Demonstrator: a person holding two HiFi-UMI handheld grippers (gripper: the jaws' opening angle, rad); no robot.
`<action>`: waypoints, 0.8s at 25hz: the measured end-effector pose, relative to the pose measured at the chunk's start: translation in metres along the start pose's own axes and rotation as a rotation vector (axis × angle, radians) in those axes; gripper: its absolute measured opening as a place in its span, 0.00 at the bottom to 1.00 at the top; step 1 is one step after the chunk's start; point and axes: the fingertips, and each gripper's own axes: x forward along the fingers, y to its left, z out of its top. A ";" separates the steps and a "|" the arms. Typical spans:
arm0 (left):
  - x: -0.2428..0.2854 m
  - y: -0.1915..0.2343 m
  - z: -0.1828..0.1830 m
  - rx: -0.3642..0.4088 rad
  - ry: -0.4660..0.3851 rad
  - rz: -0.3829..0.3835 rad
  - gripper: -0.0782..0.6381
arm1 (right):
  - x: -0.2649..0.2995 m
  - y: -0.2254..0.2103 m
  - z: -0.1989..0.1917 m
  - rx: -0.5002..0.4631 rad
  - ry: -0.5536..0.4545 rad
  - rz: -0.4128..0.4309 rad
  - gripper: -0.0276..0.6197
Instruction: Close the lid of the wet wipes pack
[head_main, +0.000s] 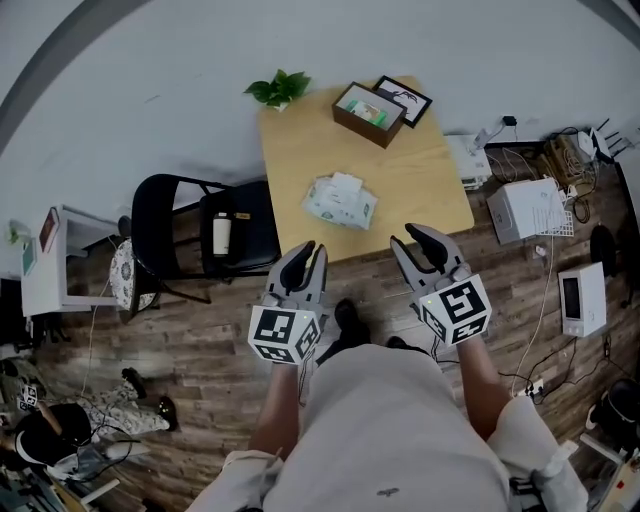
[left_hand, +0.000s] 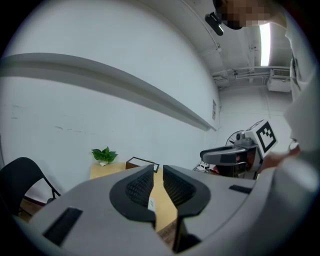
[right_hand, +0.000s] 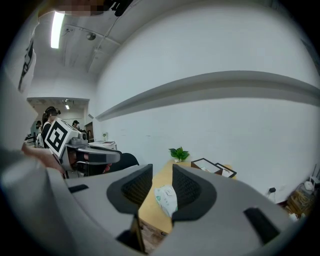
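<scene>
The wet wipes pack (head_main: 340, 202) lies on the wooden table (head_main: 300, 140) near its front edge, with a white flap raised on top. In the right gripper view the pack (right_hand: 166, 197) shows between the jaws, well ahead of them. The left gripper view shows only a sliver of the pack (left_hand: 151, 203). My left gripper (head_main: 313, 247) (left_hand: 158, 172) hovers at the table's front edge, its jaws a narrow gap apart and empty. My right gripper (head_main: 405, 236) (right_hand: 162, 172) is over the front right of the table, open wider, holding nothing. Neither touches the pack.
At the table's far end stand a brown box (head_main: 369, 113), a picture frame (head_main: 403, 100) and a small plant (head_main: 279, 89). A black chair (head_main: 165, 230) with a bottle (head_main: 221, 233) stands to the left. White appliances (head_main: 530, 208) and cables lie on the floor to the right.
</scene>
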 end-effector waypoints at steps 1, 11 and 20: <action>0.002 0.004 0.000 0.001 0.001 -0.008 0.17 | 0.004 0.000 0.000 0.002 0.002 -0.007 0.21; 0.013 0.036 -0.009 -0.002 0.039 -0.066 0.21 | 0.033 0.006 -0.003 0.028 0.035 -0.043 0.23; 0.023 0.049 -0.019 -0.020 0.072 -0.070 0.21 | 0.055 -0.002 -0.014 0.054 0.070 -0.035 0.24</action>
